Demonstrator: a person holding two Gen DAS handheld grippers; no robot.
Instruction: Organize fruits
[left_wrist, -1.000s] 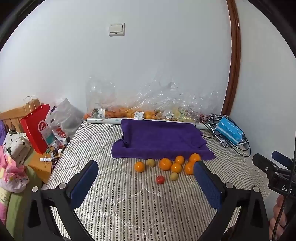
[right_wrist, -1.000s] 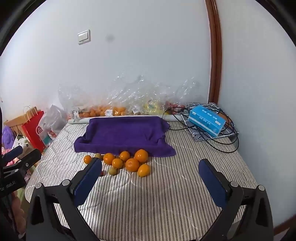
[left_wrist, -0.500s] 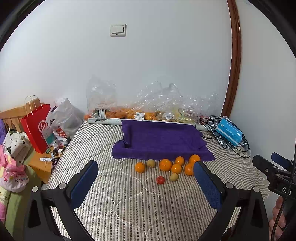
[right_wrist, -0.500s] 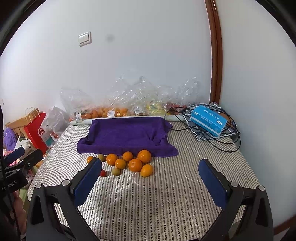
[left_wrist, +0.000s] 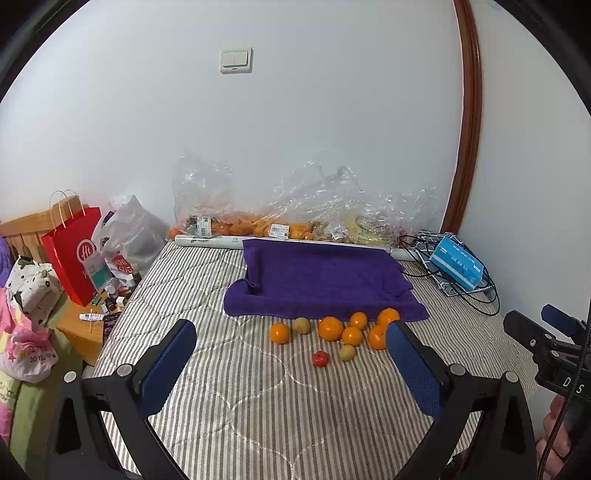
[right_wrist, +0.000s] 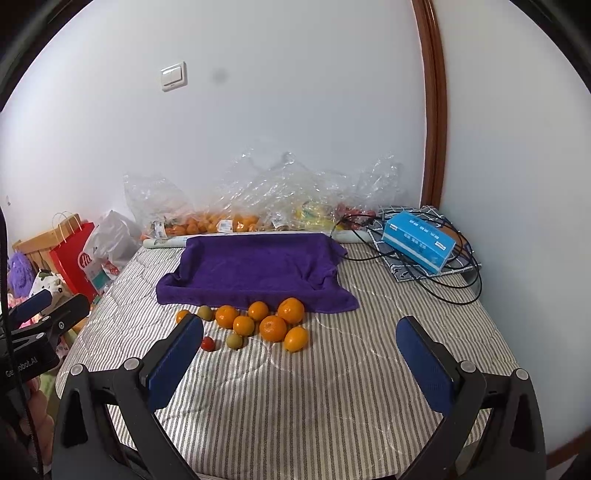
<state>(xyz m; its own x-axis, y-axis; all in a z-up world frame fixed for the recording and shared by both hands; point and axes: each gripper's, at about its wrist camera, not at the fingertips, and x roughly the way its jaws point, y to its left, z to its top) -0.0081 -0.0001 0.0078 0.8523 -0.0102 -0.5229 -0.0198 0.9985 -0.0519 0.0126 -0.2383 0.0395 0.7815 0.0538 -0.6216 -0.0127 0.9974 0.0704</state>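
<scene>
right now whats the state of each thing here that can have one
left gripper: open, holding nothing
right gripper: open, holding nothing
purple towel: spread out, no fruit on it
oranges: loose on the mattress, beside the towel
red fruit: loose, apart from the oranges
clear bags: crumpled against the wall, holding fruit

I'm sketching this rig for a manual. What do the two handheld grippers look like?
Both the left gripper and the right gripper have black angular frames with silver screws and flat blue textured pads. White lettering marks their bodies, and a black cable trails by one.
</scene>
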